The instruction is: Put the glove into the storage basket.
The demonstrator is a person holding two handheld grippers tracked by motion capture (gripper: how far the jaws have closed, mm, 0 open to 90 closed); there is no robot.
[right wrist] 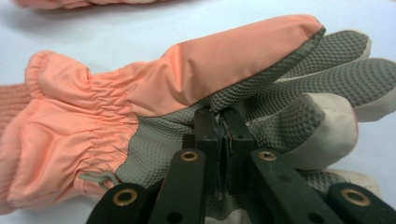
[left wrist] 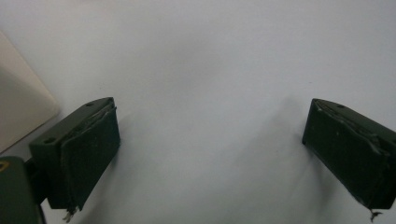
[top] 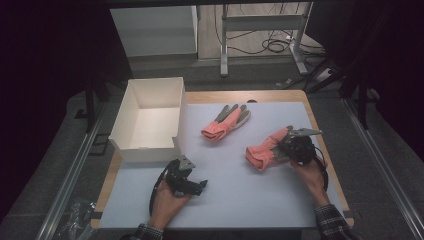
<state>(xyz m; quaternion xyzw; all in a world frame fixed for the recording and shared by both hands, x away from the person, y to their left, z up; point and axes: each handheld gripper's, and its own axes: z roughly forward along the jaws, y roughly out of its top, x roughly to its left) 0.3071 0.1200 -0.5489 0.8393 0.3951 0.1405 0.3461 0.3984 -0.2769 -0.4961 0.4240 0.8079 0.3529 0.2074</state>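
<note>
Salmon-pink padded fabric glove with a grey textured palm (right wrist: 187, 79) sits at about 4 o'clock on the pale surface (top: 235, 190), the right claw (right wrist: 223, 122) pinched tight on its palm fabric, while the left claw (left wrist: 210, 149) down at 7 o'clock is spread wide, holding nothing.

This looks like a lab or test room. Dark curtains (top: 45, 60) surround the tabletop (top: 240, 97). Loose cables (top: 272, 45) lie on the floor beside a metal frame (top: 262, 22).

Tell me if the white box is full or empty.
Empty. The high view looks straight into the box and shows only its bare white floor; both gloves lie outside on the mat.
</note>
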